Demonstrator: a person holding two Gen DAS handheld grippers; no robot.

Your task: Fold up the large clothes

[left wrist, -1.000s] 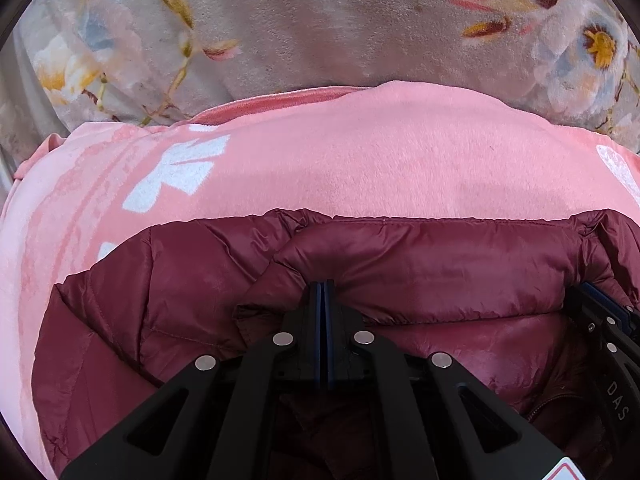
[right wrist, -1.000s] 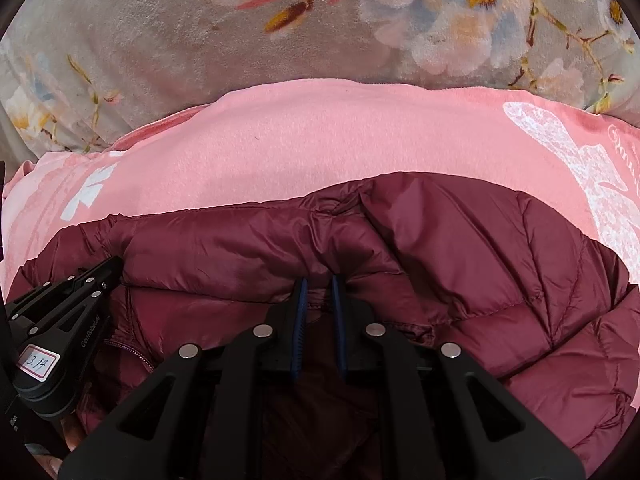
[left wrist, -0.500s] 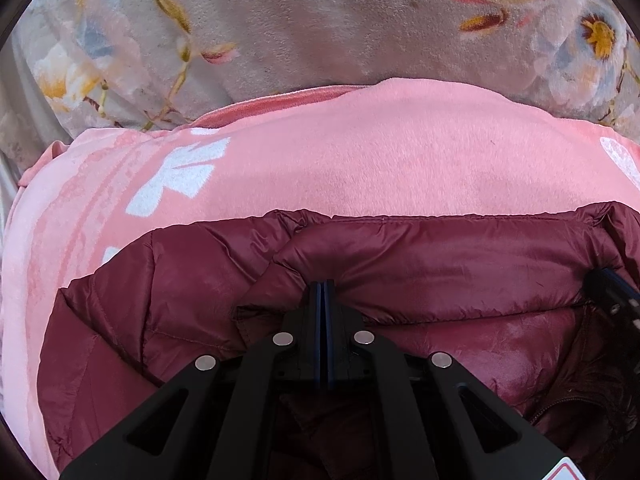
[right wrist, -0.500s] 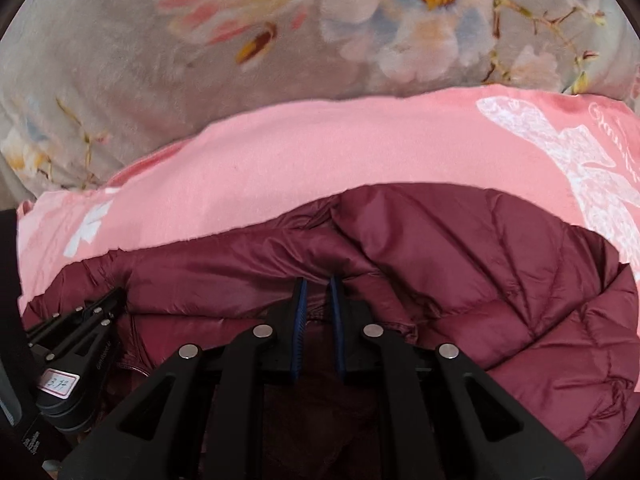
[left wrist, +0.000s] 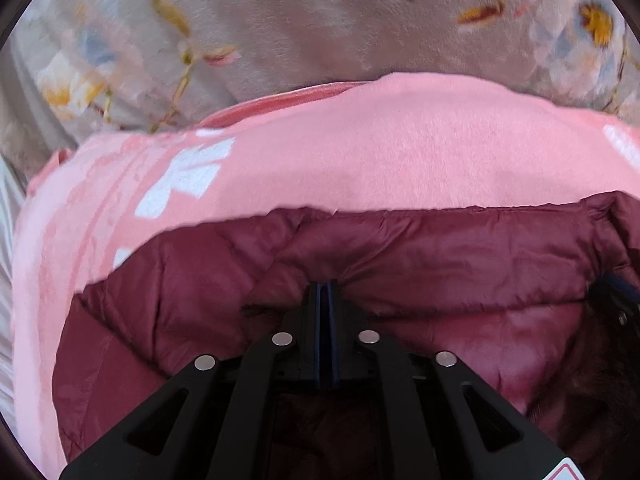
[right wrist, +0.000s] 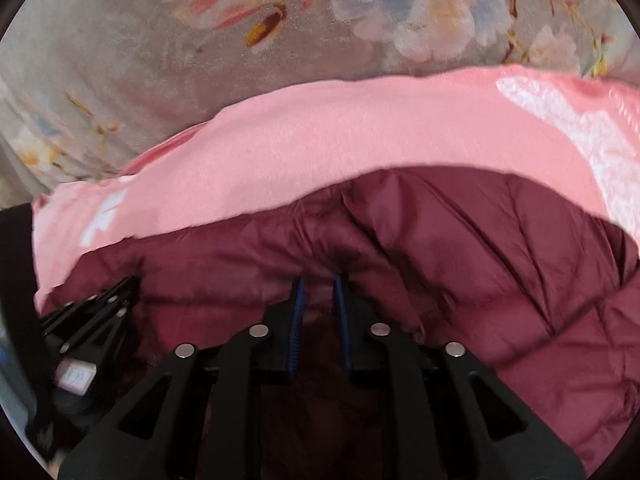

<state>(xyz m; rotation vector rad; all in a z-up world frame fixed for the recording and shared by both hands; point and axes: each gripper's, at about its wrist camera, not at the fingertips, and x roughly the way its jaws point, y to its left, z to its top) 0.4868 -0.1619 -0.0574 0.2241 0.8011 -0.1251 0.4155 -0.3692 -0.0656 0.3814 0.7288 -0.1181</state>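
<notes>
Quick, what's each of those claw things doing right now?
Left gripper: opening, edge of the maroon quilted puffer jacket still between its fingers.
Right gripper: opening, jacket fold between, grip loosening.

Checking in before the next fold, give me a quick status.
Left gripper and right gripper both opening at the jacket's folded edge. Jacket lies on pink blanket. Nothing in the way.

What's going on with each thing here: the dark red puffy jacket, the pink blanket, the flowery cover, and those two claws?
Dark red puffy jacket: folded over, its edge bunched at both claws.
Pink blanket: spread flat under the jacket.
Flowery cover: spread beneath the blanket.
Left claw: jaws opening, only a thin gap, jacket fold at its tips.
Right claw: jaws opening, clear gap, jacket fabric between them.
</notes>
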